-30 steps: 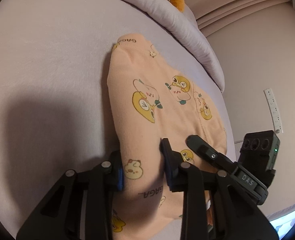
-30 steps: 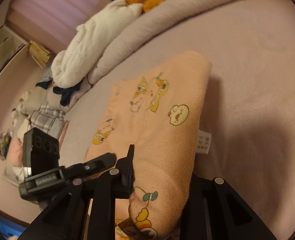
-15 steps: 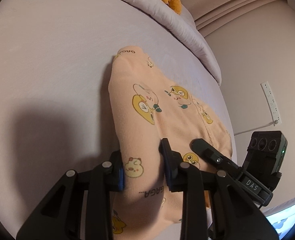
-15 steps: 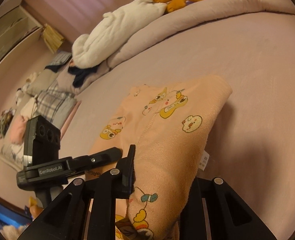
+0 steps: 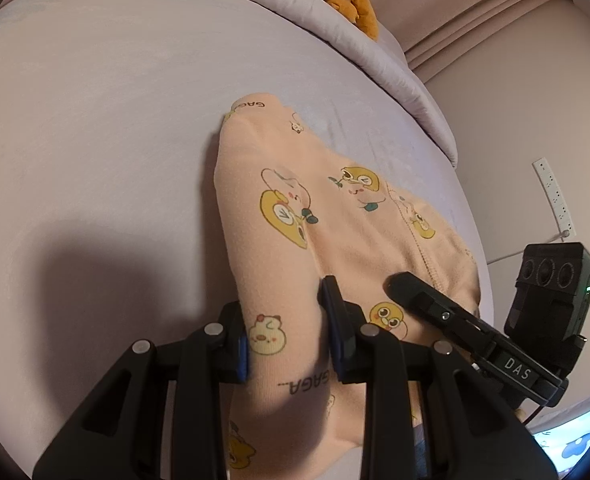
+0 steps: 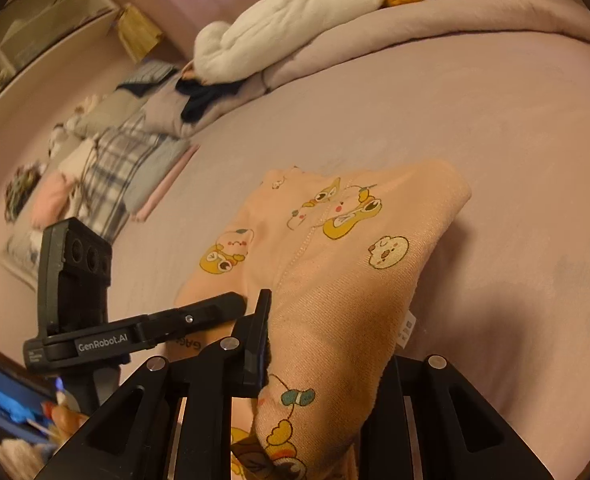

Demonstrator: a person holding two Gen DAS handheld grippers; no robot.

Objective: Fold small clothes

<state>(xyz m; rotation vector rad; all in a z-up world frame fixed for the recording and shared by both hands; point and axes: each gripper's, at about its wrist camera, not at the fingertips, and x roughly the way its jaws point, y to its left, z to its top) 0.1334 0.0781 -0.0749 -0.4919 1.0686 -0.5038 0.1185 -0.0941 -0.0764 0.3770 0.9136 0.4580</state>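
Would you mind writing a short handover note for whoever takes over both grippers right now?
Left gripper: shut on the peach garment, gripping a bunched fold near its edge.
Right gripper: shut on the same garment's other near corner; its right finger is hidden behind cloth.
Garment: near end lifted, far end resting on the bed sheet, already doubled over.
Left to do: lay the held end down, smooth the fold, release both grippers.

"gaga" on garment (image 5: 307,384), "genrobot.ai" on mount (image 6: 102,347)
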